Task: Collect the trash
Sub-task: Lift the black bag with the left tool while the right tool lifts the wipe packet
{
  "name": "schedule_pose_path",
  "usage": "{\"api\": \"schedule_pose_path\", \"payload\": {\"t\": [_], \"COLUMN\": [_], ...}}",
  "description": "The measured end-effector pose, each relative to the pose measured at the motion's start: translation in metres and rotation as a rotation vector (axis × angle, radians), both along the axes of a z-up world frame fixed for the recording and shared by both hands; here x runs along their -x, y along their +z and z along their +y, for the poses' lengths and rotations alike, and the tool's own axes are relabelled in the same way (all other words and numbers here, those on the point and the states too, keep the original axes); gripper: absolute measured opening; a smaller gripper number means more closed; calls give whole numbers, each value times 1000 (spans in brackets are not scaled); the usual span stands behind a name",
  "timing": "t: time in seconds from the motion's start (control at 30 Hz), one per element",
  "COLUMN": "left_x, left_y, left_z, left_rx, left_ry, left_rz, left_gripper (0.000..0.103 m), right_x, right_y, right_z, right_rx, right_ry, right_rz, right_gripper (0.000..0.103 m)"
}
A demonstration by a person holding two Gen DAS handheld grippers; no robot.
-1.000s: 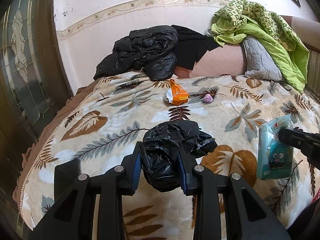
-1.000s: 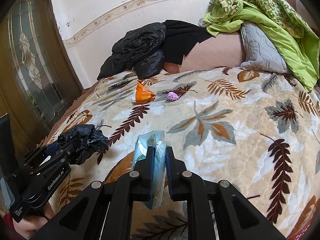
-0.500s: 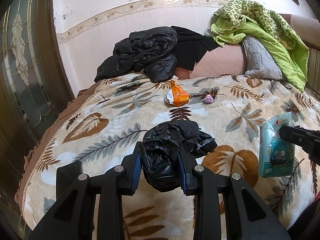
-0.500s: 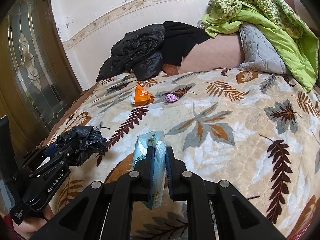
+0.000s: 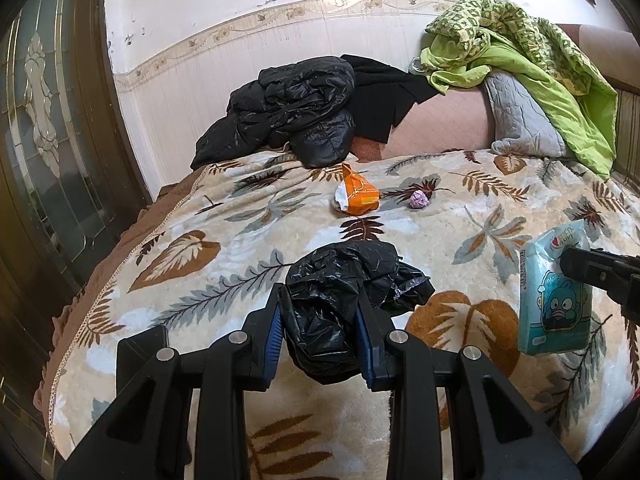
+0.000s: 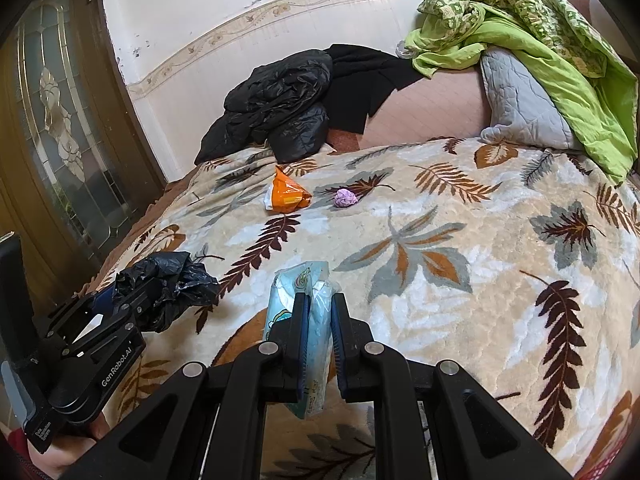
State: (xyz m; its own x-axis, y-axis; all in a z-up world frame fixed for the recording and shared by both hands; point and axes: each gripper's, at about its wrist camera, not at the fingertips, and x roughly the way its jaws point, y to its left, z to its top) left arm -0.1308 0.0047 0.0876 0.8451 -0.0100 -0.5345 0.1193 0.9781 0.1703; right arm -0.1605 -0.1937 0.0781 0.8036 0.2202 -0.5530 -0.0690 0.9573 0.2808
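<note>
The black bag [image 5: 328,316] is pinched in the left gripper [image 5: 320,332] above the bed [image 5: 240,240]; the right gripper [image 6: 320,332] clamps a blue tissue pack [image 6: 298,292]. Farther up the bed lie an orange wrapper [image 5: 358,196] and a purple wad [image 5: 419,200] — near each other, apart.

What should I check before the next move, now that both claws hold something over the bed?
1. Left claw shut on the black bag: ok.
2. Right claw shut on the tissue pack: ok.
3. Bag mouth open to take the pack: not ok, the bag is crumpled.
4. Orange wrapper and purple wad collected: not ok, both lie on the blanket.
5. Pack is empty: cannot tell.
</note>
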Motion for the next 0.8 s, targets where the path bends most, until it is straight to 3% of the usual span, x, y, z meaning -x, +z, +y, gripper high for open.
{"api": "schedule_pose_path", "payload": {"t": [0.8], "left_x": [-3], "left_y": [3], "left_z": [14], "left_rx": [4], "left_ry": [73], "left_rz": [-21], "left_gripper": [30], "right_x": [1], "right_y": [2], "right_z": [6], "right_rx": [2], "right_ry": [26], "right_rz": [-14], "right_gripper": [12]}}
